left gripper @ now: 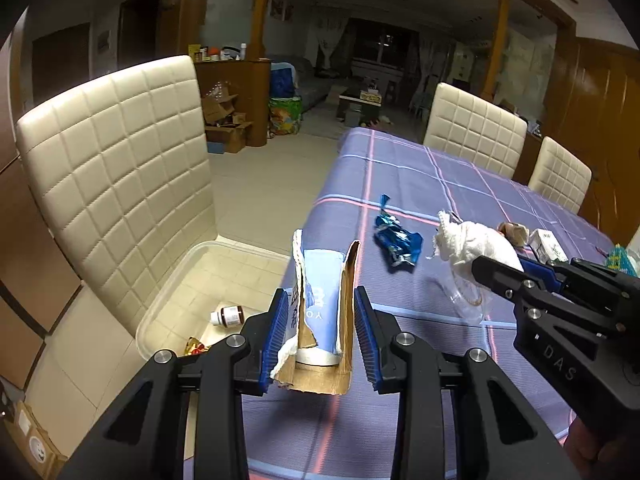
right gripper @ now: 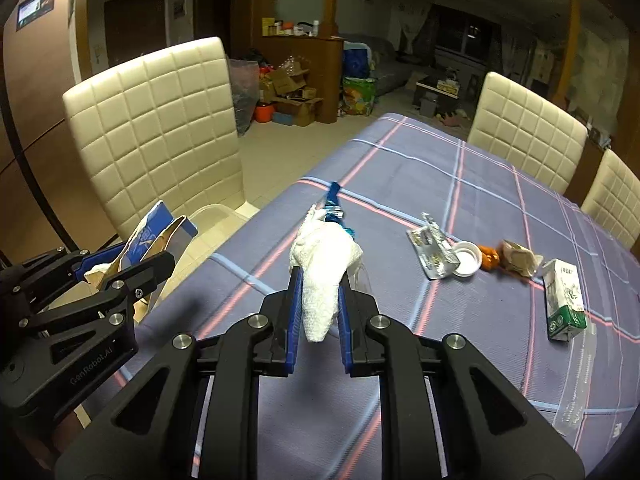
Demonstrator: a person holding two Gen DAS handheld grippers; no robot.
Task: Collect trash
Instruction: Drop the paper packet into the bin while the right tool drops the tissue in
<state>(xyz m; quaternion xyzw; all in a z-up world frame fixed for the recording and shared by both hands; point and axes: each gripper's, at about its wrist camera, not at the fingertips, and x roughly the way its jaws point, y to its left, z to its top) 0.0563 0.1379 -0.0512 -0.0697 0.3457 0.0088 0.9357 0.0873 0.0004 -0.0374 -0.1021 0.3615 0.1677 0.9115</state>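
Trash sits clamped in both grippers: torn blue-and-brown cardboard carton (left gripper: 320,312) between the left gripper (left gripper: 321,334) fingers, crumpled white paper towel (right gripper: 322,280) between the right gripper (right gripper: 318,330) fingers, above the purple plaid-clothed desk (left gripper: 420,184). Beside it, a clear plastic bin (left gripper: 168,300) rests on a cream quilted chair (left gripper: 116,176); a blue foil wrapper (left gripper: 398,242) and green-white milk carton (right gripper: 564,300) lie on the desk.

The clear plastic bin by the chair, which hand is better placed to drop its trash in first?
Probably left. The left gripper holds its torn blue-and-brown carton at the table edge beside the clear plastic bin; the right gripper holds its white crumpled tissue over the table.

Black hand-held gripper (left gripper: 321,336) frames w/ blue ribbed pads, silver screws, "DAS" marking.
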